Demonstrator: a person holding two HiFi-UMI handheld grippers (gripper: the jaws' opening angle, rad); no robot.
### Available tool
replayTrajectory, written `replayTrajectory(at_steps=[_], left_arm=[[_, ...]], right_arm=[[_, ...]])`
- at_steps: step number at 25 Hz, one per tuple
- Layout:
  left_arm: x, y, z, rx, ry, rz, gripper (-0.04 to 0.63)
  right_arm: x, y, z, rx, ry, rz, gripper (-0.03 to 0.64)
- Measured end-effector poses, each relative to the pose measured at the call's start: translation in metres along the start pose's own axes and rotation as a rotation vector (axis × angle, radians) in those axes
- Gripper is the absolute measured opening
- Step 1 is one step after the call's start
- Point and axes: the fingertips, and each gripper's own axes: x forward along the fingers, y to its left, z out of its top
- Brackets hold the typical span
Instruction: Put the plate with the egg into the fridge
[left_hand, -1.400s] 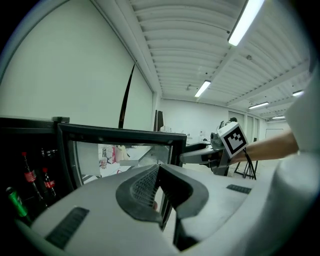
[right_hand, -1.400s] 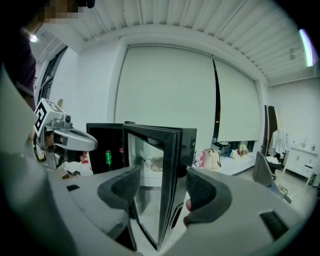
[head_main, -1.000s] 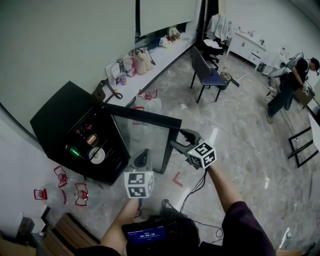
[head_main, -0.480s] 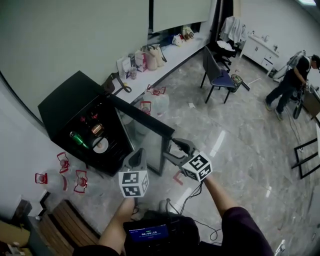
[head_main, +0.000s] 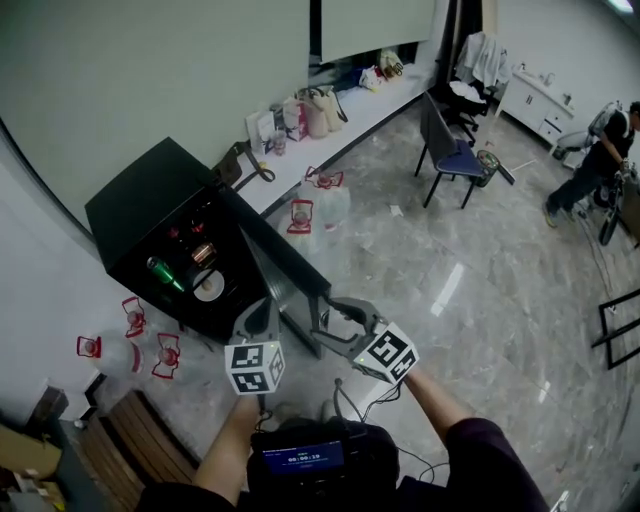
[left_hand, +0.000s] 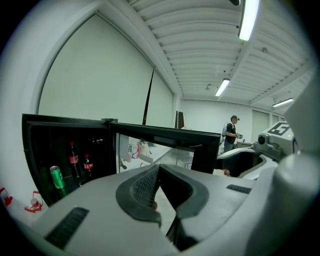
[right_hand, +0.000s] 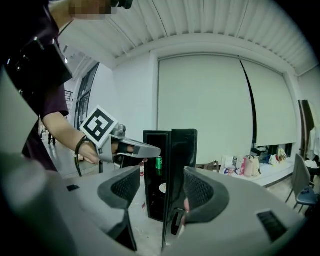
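Note:
The black fridge (head_main: 150, 215) stands at the left with its glass door (head_main: 275, 262) partly open. A white plate (head_main: 208, 286) with the egg lies on a shelf inside, also seen as the plate (right_hand: 162, 188) past the door edge. My right gripper (head_main: 322, 322) is open, one jaw on each side of the door's free edge (right_hand: 172, 200). My left gripper (head_main: 262, 305) is shut and holds nothing; it hovers in front of the fridge opening, just left of the door. In the left gripper view the plate is hidden behind my gripper (left_hand: 157, 167).
A green can (head_main: 163, 270) and cola bottles (left_hand: 74, 159) sit in the fridge. Water jugs with red handles stand left of the fridge (head_main: 125, 350) and behind the door (head_main: 320, 205). A counter with bags (head_main: 310, 110), a chair (head_main: 450, 150) and a person (head_main: 600, 150) are farther off.
The door has swung from wide open toward the fridge, with my right gripper following its free edge leftward. The left gripper stays shut near the opening.

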Motion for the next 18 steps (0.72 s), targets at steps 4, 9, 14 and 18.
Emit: replayTrajectory(at_steps=[4,9,14,18], left_arm=[[-0.015,0.017,-0.003,0.0,-0.017,0.05,0.01],[-0.042,0.043,-0.015,-0.028,-0.021,0.145,0.011],[-0.074,0.071,-0.027,-0.053,-0.017,0.259,0.01],[-0.102,0.102,-0.033,-0.079,-0.02,0.352,0.011]], right_arm=[[0.005,0.028,0.006,-0.002,-0.008,0.091,0.276],[0.025,0.066,0.01,-0.038,-0.029,0.238,0.276],[0.049,0.107,0.02,-0.05,-0.041,0.382,0.276],[0.074,0.134,0.031,-0.073,-0.052,0.476,0.276]])
